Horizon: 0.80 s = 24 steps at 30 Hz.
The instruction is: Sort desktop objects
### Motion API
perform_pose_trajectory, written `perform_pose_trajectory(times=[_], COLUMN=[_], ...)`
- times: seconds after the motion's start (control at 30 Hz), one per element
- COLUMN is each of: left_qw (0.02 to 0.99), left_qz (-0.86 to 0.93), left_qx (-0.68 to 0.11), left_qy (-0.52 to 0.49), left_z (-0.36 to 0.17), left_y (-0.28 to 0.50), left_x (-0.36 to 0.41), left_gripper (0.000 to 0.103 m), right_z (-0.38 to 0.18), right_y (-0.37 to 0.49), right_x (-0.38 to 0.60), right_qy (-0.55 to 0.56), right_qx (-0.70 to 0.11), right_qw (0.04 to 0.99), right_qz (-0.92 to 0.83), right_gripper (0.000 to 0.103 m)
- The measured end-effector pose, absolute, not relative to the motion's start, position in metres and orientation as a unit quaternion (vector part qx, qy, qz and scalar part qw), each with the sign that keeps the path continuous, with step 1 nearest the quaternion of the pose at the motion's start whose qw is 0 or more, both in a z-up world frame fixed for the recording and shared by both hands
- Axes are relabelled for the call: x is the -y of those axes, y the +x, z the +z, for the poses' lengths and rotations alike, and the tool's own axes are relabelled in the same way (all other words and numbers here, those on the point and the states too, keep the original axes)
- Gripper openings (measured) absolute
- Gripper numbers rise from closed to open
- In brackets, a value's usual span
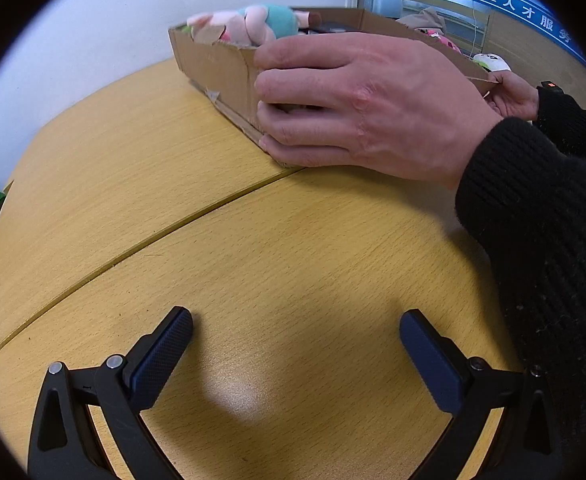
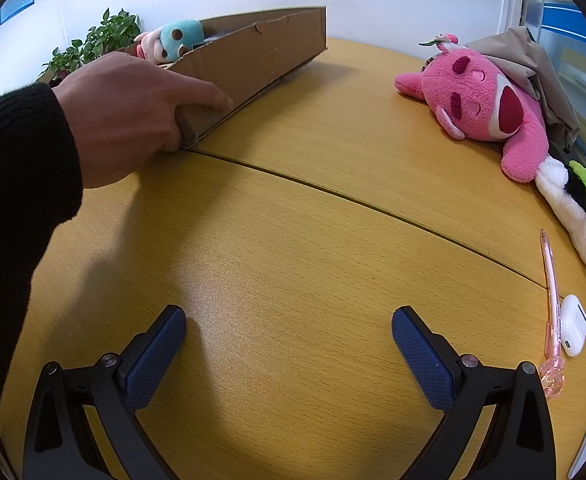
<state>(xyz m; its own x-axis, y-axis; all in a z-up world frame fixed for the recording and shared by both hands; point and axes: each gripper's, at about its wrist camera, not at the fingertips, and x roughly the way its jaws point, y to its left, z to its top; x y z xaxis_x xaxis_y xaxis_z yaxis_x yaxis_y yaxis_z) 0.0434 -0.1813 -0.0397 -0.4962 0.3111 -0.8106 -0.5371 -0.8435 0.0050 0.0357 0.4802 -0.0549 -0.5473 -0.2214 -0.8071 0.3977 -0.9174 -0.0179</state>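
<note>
A shallow cardboard box point(image 1: 217, 68) stands on the yellow wooden table point(image 1: 221, 248), with a pink and teal plush toy point(image 1: 253, 22) inside. Bare hands point(image 1: 357, 100) hold the box at both ends. The box also shows in the right wrist view point(image 2: 261, 52), with a hand point(image 2: 133, 112) on its near corner. My left gripper point(image 1: 295, 334) is open and empty above bare table. My right gripper point(image 2: 289, 330) is open and empty too. A pink plush bear point(image 2: 489, 108), a white plush toy point(image 2: 585, 208), a pink pen point(image 2: 551, 300) and a white earbud case point(image 2: 573, 324) lie at the right.
A beige cloth point(image 2: 533, 60) lies behind the pink bear. A potted plant point(image 2: 97, 44) stands behind the box at the left. A seam point(image 2: 373, 204) runs across the tabletop. A black sleeve point(image 1: 545, 248) reaches in from the right of the left wrist view.
</note>
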Motion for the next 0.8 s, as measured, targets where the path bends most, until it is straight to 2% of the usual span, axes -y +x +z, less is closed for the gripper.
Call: perform_pose_trajectory(times=[0.8], left_qw=[0.248], left_qz=[0.855], left_qx=[-0.130], left_qy=[-0.436], left_z=[-0.0393], left_y=[0.0433], left_x=[0.1815], left_gripper=[0.103], right_z=[-0.0551], right_y=[0.0353], right_x=[-0.4805], right_qy=[0.442], right_qx=[-0.098], right_qw=[0.174], right_qz=[-0.875], right_gripper=[0.103])
